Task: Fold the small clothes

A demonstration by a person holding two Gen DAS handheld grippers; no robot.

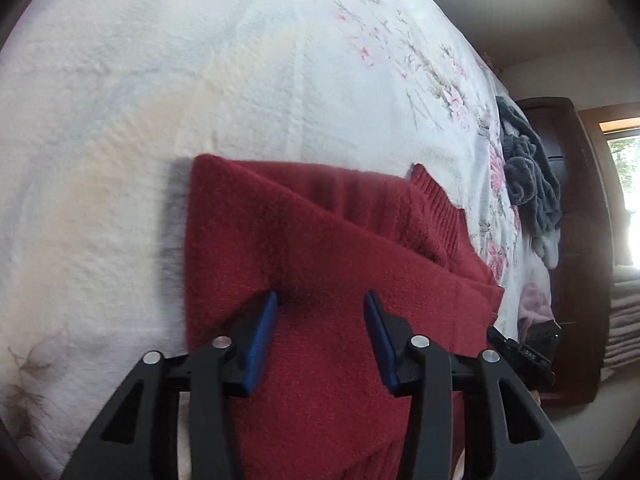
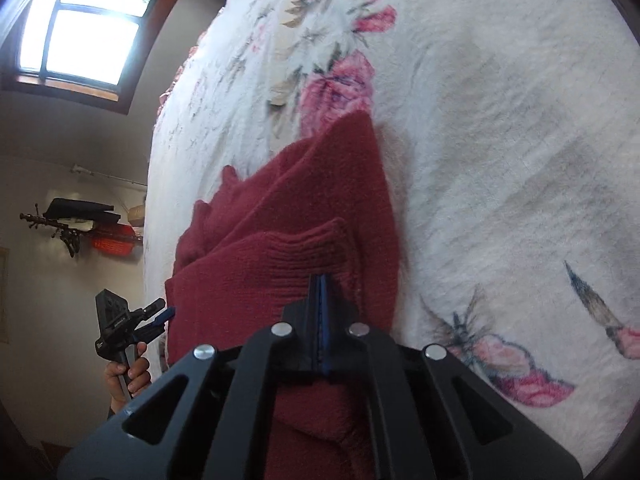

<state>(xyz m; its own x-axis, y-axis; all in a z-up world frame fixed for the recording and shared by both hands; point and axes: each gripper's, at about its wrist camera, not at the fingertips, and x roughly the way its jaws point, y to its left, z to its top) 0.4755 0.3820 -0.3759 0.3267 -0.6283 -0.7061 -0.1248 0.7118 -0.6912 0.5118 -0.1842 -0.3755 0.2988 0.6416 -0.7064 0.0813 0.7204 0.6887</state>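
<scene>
Red sweater (image 1: 320,248) folded on the floral blanket (image 1: 200,80) — near its edge. Left gripper (image 1: 320,304) spread wide over the knit, pinching nothing. Right gripper (image 2: 322,280) clamped tight at the sweater's ribbed cuff (image 2: 296,252) — cloth between the pads not clearly visible.

Sweater (image 1: 328,248): red knit cloth, fuzzy, matt, ribbed cuff.
Bed cover (image 1: 200,80): white floral cloth, soft, matt.
Left tool (image 1: 320,304): matt black plastic, blue pads, metal rivets.
</scene>
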